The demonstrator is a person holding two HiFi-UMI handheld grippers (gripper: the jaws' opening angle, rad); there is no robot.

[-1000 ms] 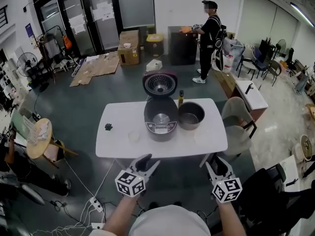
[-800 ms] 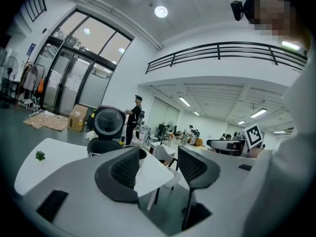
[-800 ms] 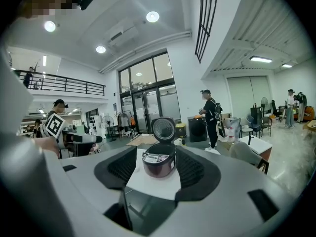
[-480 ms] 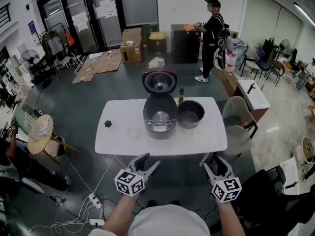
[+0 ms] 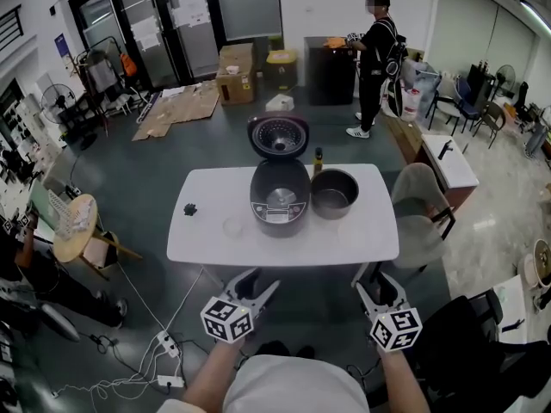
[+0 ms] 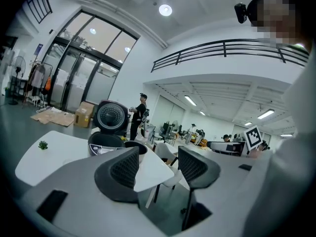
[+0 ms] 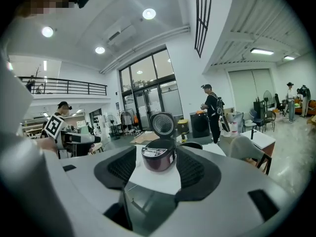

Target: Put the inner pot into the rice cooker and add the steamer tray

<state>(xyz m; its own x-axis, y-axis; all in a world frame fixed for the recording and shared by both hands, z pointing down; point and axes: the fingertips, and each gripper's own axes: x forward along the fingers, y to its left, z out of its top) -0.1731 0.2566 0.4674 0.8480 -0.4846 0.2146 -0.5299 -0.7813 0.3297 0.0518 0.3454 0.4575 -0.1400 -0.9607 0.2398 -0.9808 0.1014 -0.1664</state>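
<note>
Table (image 5: 207, 231) unchanged; tongs (image 5: 263, 280) (image 5: 372, 274) newly wider, empty

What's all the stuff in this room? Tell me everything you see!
table: one, white, middle of the room
rice cooker: one, dark, lid up, middle of the table
pot: one, grey, on the table, right of the cooker
bottle: one, small, on the table behind the pot
chair: one, beige, right of the table
cardboard box: one, brown, far floor
person: one, in black, at the back
left gripper: one, grey, before the table's near edge, jaws just opened, nothing between
right gripper: one, grey, alongside, jaws just opened, nothing between
</note>
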